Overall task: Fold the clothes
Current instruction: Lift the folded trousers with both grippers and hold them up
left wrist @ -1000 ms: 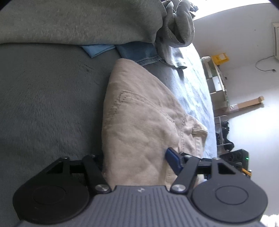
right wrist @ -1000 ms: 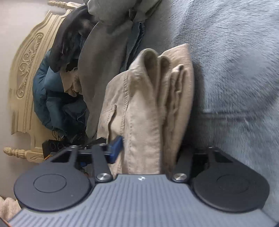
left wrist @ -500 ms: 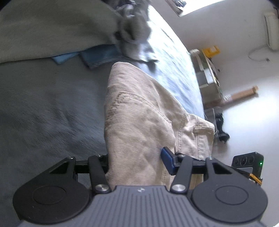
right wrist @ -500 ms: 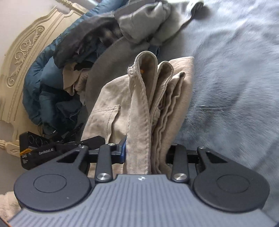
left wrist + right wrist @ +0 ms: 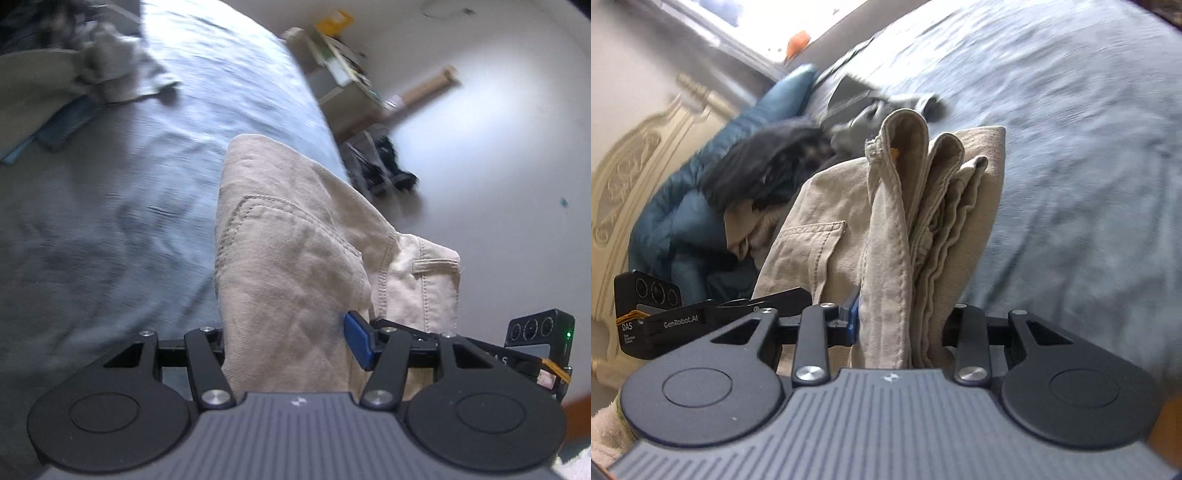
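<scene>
Hanging folded above the grey-blue bed point(image 5: 155, 177), the beige trousers point(image 5: 295, 266) are clamped at either end by the left tool point(image 5: 291, 343) and right tool point(image 5: 901, 325), probably so the folds stay together in carrying, the left one's jaws easing apart slightly.

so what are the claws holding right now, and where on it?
Both grip the folded beige trousers. The left claw, jaws opening a little, has the flat folded side; the right claw pinches the stacked edges.

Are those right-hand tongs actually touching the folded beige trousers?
Touching. The right wrist view shows the right tongs closed on the folded beige trousers: the cloth layers fill the space between both fingers, with no gap visible.
</scene>
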The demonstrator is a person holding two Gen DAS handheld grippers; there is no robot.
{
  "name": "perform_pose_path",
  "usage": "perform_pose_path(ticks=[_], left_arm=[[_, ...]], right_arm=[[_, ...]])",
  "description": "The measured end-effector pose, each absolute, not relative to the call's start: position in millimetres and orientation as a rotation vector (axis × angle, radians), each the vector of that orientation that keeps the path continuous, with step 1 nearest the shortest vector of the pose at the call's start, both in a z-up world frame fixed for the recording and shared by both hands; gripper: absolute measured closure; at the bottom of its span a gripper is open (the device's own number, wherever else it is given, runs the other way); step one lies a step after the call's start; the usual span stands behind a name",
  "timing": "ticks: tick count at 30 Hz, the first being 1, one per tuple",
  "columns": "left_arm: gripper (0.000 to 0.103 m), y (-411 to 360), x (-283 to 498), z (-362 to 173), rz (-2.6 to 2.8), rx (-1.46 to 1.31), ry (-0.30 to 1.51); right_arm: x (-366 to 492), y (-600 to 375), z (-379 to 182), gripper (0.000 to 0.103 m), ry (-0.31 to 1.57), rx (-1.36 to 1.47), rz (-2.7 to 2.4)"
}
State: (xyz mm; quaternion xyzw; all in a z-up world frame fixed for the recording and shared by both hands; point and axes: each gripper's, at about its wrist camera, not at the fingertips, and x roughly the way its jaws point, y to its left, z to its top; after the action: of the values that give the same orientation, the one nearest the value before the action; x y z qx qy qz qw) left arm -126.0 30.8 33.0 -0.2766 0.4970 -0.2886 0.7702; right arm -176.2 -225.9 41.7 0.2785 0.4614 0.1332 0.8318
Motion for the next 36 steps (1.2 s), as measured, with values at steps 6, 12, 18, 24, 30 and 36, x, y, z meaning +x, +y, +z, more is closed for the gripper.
perform_pose_path(ticks=[6, 12, 18, 24, 30, 36], left_arm=[[0.046, -28.5, -155.4, 72.7, -0.737, -0.519, 1.058], [0.045, -108.3, -182.2, 90.2, -0.774, -0.466, 1.012], [0.045, -206.3, -215.5, 93.2, -0.748, -0.501, 0.983], [0.045, -293.4, -233.8, 96.6, -0.718, -0.512, 0.965], [0.043, -347.7, -230.3, 106.7, -0.687, -0.48, 0.956], [0.043, -389.2, -200.2, 102.5, -0.685, -0.432, 0.964]], right_arm=[[-235.8, -261.5, 83.7, 0.071, 0.872, 0.581, 0.193], [-272.8, -322.0, 99.9, 0.071, 0.792, 0.58, 0.158], [-299.9, -405.7, 121.8, 0.071, 0.769, 0.495, 0.174], [-318.9, -486.0, 134.3, 0.071, 0.737, 0.407, 0.208], [-312.4, -535.2, 134.1, 0.071, 0.721, 0.425, 0.246], [-288.5, -576.6, 120.5, 0.071, 0.722, 0.459, 0.25]])
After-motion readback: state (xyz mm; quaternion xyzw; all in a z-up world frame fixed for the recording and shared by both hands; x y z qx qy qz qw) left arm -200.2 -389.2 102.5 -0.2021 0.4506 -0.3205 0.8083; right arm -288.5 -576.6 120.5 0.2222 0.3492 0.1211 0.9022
